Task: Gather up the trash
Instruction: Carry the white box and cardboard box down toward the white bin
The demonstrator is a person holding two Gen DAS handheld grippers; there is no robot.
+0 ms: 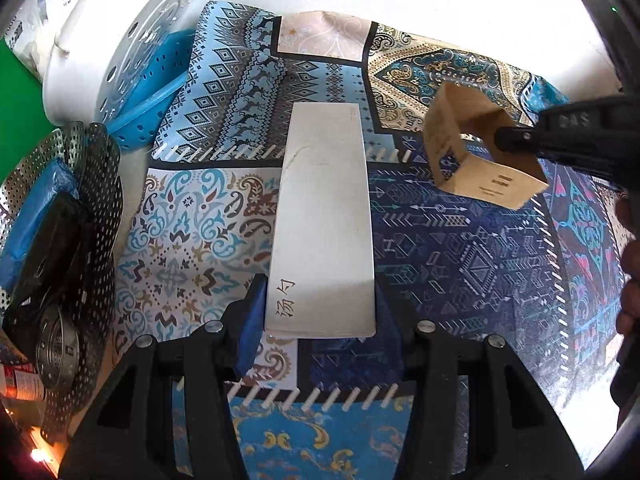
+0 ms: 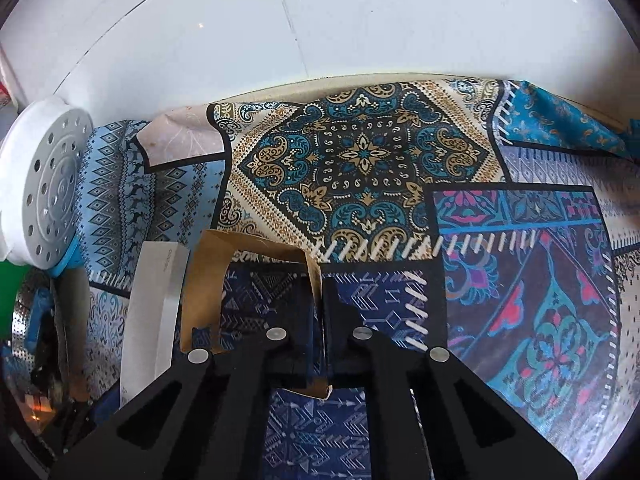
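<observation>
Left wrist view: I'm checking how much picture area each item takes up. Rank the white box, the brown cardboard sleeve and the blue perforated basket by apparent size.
1. white box, though nearest the camera
2. brown cardboard sleeve
3. blue perforated basket, partly hidden, so its place against the sleeve is unsure

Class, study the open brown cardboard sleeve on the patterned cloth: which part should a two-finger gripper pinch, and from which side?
Pinch one thin wall of the brown cardboard sleeve from above, one finger inside the hollow and one outside. Its ends are open, so a wall edge is exposed, as the right gripper does.

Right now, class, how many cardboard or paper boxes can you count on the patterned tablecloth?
2. A long white box is gripped at its near end by the left tool; an open-ended brown cardboard box is pinched by the right tool. Others may be hidden.
</observation>
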